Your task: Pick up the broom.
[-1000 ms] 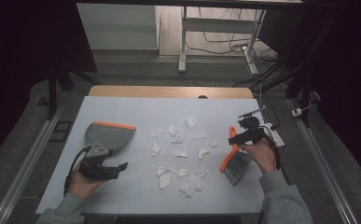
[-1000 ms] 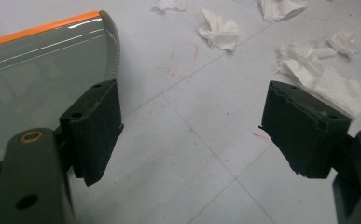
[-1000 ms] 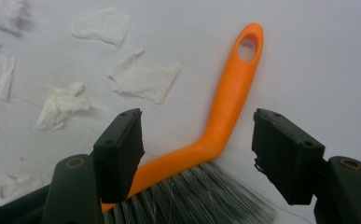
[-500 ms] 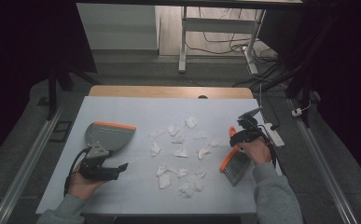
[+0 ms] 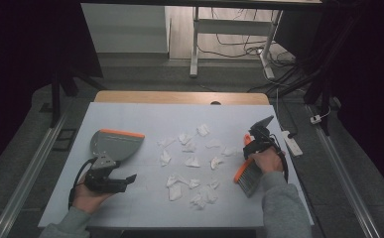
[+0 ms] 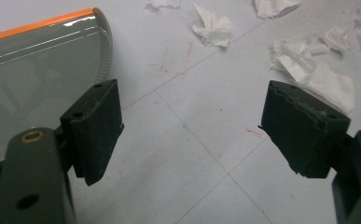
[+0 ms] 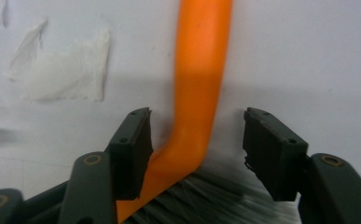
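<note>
A small hand brush (image 5: 248,174) lies on the white surface (image 5: 145,116), at its right side, near the person's edge. It has an orange handle (image 7: 199,79) and grey bristles (image 7: 201,198). The handle looks hard and stiff, and probably smooth, so it could slip a bit. The bristles are soft and bendy. The brush looks light. The best place to take hold is the orange handle, near the bend where it meets the bristles.

The right tool (image 7: 197,149) sits right over that bend. Its jaws are spread apart, one on each side of the handle. The left jaw looks very close to the handle, but nothing is squeezed yet. In the high view the right hand (image 5: 266,159) reaches forward with the tool (image 5: 255,135) pointing away from the person.

Scrunched bits of white tissue (image 5: 192,161) lie all over the middle of the surface. They look very light and soft.

A grey dustpan (image 5: 114,145) with an orange edge lies at the left. The left tool (image 6: 192,135) is wide apart too and holds nothing. It is just beside the dustpan (image 6: 33,70). The left hand (image 5: 88,196) rests low on the surface near the person.
</note>
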`<state>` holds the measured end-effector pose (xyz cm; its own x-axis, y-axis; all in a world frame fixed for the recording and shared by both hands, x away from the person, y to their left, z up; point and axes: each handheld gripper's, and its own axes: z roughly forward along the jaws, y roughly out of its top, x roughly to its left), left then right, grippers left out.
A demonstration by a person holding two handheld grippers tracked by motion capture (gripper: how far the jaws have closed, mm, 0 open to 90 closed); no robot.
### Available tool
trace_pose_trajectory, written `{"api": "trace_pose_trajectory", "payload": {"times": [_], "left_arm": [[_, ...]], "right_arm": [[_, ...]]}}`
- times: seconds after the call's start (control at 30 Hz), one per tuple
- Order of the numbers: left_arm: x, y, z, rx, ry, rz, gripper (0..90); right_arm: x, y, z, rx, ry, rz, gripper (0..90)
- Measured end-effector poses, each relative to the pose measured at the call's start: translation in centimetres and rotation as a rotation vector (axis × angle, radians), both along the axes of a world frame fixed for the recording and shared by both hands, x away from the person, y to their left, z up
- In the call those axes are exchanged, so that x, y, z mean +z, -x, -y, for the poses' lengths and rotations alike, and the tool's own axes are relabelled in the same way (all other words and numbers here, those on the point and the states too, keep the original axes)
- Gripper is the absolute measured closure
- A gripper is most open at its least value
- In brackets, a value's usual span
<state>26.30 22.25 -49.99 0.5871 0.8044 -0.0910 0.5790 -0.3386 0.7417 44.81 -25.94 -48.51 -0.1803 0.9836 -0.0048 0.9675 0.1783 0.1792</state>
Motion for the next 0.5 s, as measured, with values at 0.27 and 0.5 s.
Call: {"api": "trace_pose_trajectory", "payload": {"times": [0.27,0.5], "left_arm": [[0.0,0.1,0.1,-0.002,0.002,0.001,21.2],[0.0,0.1,0.0,0.001,0.002,0.001,21.1]], "right_arm": [[-0.2,0.0,-0.6,-0.047,0.015,-0.018,53.8],[-0.2,-0.1,-1.5,-0.066,0.061,-0.025,64.7]]}}
